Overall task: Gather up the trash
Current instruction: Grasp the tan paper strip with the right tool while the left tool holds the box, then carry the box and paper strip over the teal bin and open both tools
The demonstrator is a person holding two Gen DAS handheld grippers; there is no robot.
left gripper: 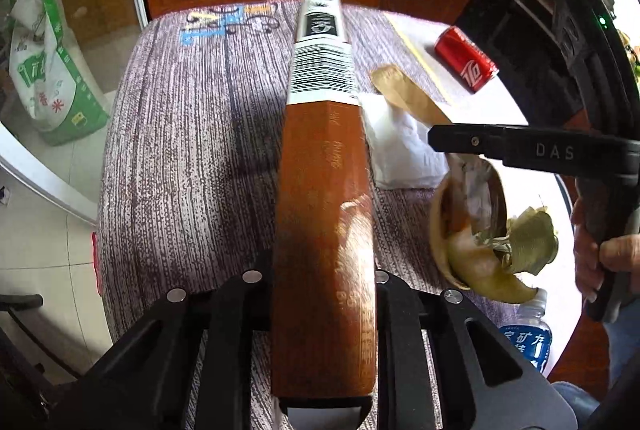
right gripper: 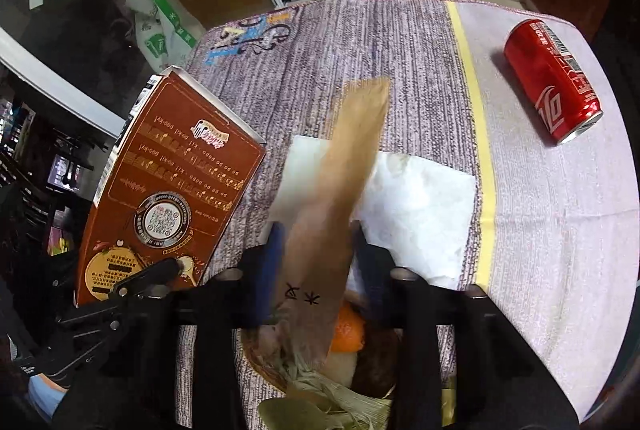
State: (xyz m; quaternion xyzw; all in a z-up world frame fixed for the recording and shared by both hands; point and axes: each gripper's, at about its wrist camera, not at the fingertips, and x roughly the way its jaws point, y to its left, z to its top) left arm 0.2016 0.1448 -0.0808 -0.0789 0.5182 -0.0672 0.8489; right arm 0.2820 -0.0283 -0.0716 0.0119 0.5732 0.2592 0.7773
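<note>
A: So, taking the white napkin (right gripper: pixel 416 205) as the marker and going left to right, what is where?

B: Left of the napkin, the left gripper (left gripper: pixel 324 310) is clamped on the narrow edges of the brown carton (left gripper: pixel 324 213), which stands tilted up off the tablecloth (left gripper: pixel 180 157). It looks held by the end so the whole box lifts in one go.

A: And over the napkin itself?

B: The right gripper (right gripper: pixel 316 250) pinches the brown paper sleeve (right gripper: pixel 340 189) near its printed end, the rest of the sleeve slanting out above the napkin. Just on the near side of the napkin sits the bowl (left gripper: pixel 440 226) of husks and peel, right under that gripper. My guess is the sleeve is headed there.

A: Further right?

B: The red can (right gripper: pixel 552 77) lies on its side, well apart from the napkin, beyond the yellow stripe (right gripper: pixel 476 117). Nothing touches it.

A: So what is left?

B: The napkin and can still lie loose; a water bottle (left gripper: pixel 528 334) pokes in near the bowl too.
</note>
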